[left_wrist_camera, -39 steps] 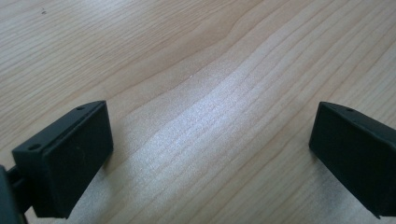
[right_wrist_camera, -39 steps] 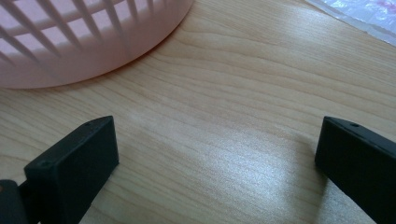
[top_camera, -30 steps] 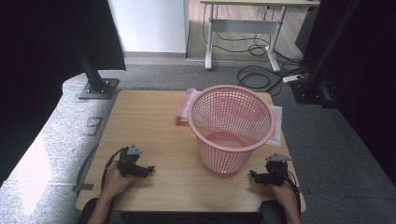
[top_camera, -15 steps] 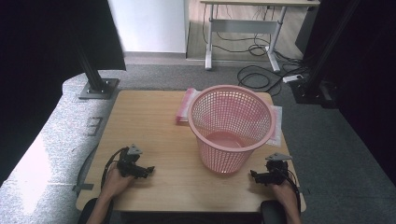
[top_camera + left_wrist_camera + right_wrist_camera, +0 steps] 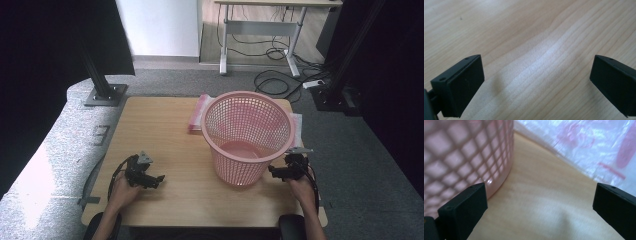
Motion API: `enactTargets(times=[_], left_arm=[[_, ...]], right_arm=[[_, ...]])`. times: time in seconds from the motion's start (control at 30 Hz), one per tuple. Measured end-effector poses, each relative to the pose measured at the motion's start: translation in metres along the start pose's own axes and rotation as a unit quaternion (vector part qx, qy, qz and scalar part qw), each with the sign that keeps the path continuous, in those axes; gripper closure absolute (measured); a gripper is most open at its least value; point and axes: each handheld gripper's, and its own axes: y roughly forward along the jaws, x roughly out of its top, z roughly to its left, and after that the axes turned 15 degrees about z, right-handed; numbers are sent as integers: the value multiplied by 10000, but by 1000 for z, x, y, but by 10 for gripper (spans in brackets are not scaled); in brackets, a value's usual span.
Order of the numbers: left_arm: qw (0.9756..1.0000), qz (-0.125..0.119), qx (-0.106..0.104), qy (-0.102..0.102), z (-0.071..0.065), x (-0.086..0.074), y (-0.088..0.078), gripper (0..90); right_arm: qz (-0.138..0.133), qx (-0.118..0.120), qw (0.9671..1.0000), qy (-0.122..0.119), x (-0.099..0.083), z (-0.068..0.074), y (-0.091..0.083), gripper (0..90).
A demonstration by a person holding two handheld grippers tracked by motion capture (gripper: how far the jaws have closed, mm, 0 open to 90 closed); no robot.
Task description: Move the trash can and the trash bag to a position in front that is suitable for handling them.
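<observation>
A pink lattice basket (image 5: 247, 135) stands upright on the right half of the wooden table (image 5: 165, 135). Thin plastic bags with pink print (image 5: 198, 111) lie flat behind and beside it; they also show in the right gripper view as plastic bags (image 5: 584, 147). My left gripper (image 5: 156, 179) rests near the front left of the table, open, over bare wood (image 5: 536, 62). My right gripper (image 5: 274, 171) sits at the front right, open, its left jaw close to the basket's base (image 5: 466, 160). Nothing is between either pair of jaws.
The table's front edge runs just before both hands. Off the table stand black stand bases (image 5: 104, 94) at the left and right, a desk frame (image 5: 260, 35) with loose cables (image 5: 272, 82) on the grey carpet behind, and a pale grey mat at left.
</observation>
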Motion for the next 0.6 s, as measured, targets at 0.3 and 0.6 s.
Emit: enactTargets(times=[0.3,0.6], left_arm=[[10000,-1,78,-62,5,-2,2,0],[9998,-29,103,-173,12,-9,2,0]], right_arm=[[92,-61,9993,-353,31,18,11,0],[6,284,9944,-1016,69,75,40,0]])
